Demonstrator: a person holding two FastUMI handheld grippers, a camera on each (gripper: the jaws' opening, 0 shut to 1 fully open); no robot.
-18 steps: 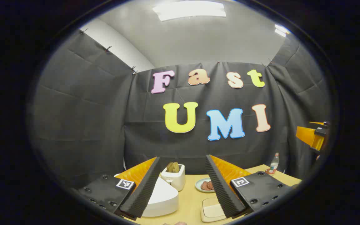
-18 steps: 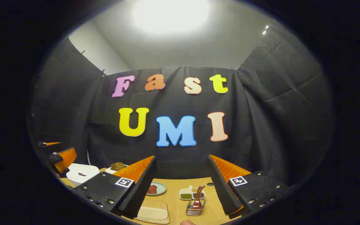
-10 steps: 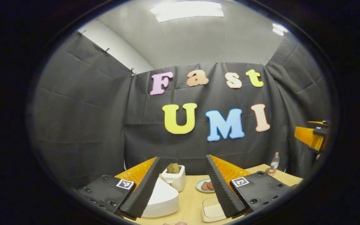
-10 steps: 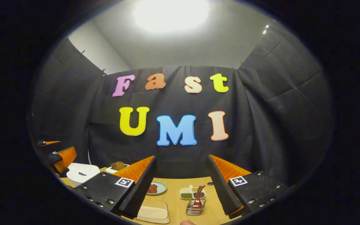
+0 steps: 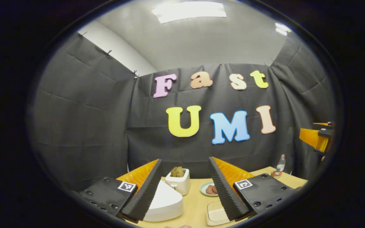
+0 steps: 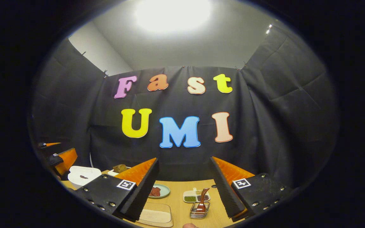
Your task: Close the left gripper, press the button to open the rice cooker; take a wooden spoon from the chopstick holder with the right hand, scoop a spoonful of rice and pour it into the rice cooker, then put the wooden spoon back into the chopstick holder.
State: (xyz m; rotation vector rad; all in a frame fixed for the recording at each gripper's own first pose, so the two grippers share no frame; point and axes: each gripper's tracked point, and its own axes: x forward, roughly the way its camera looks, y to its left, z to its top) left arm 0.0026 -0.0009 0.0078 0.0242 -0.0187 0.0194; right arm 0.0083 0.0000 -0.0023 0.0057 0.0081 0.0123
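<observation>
Above the bench (image 5: pixel 198 202), the left tongs (image 5: pixel 184 164) hang wide apart and empty over the closed white rice cooker (image 5: pixel 166 202). Right tongs (image 6: pixel 184 163) also gape empty; between their tips the wooden spoon (image 6: pixel 202 199) stands in the chopstick holder (image 6: pixel 199 211).

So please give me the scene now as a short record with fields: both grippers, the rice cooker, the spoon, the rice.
left gripper: jaws open, holding nothing
right gripper: jaws open, holding nothing
rice cooker: white, lid closed, on the table
wooden spoon: standing in the chopstick holder
rice tray: near table edge, untouched
</observation>
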